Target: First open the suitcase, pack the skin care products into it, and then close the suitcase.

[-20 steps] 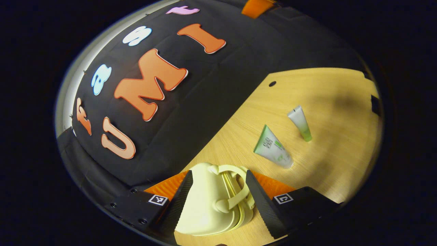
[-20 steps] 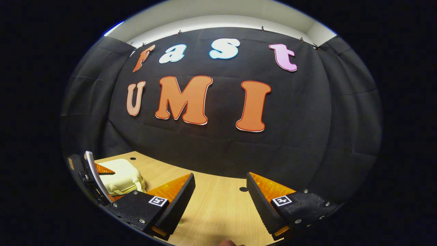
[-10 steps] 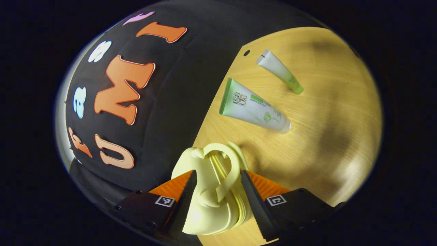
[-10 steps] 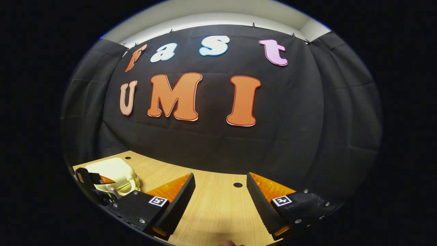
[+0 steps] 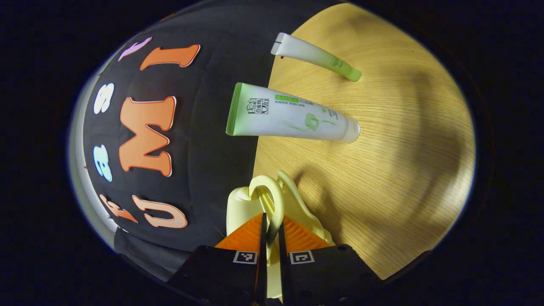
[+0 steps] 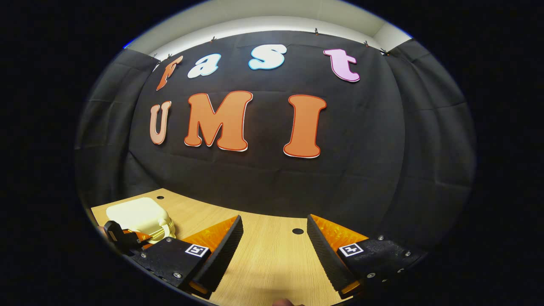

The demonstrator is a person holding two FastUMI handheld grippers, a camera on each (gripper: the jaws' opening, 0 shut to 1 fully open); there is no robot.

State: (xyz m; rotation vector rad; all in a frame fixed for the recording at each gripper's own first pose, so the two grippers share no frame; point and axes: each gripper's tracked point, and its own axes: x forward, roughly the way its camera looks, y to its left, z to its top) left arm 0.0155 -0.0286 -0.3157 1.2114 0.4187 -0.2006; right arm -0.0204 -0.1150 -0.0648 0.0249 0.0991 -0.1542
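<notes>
A wooden table (image 6: pixel 272 259) with light grain runs up to the black cloth wall (image 6: pixel 382 170). Two small round holes (image 6: pixel 298 231) sit in the table near the wall. Above the cloth, a pale wall strip (image 6: pixel 255 25).

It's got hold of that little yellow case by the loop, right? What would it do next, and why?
Probably lift the handle to swing the lid up. The left tool is pinched on that handle, the suitcase looks closed, and both tubes lie on the table. The right tool is open over bare wood.

We see bare tabletop (image 5: pixel 403 161) right of large tube (image 5: pixel 293 119) | small tube (image 5: pixel 316 56) beyond | suitcase (image 5: pixel 255 204) blocks near edge.
</notes>
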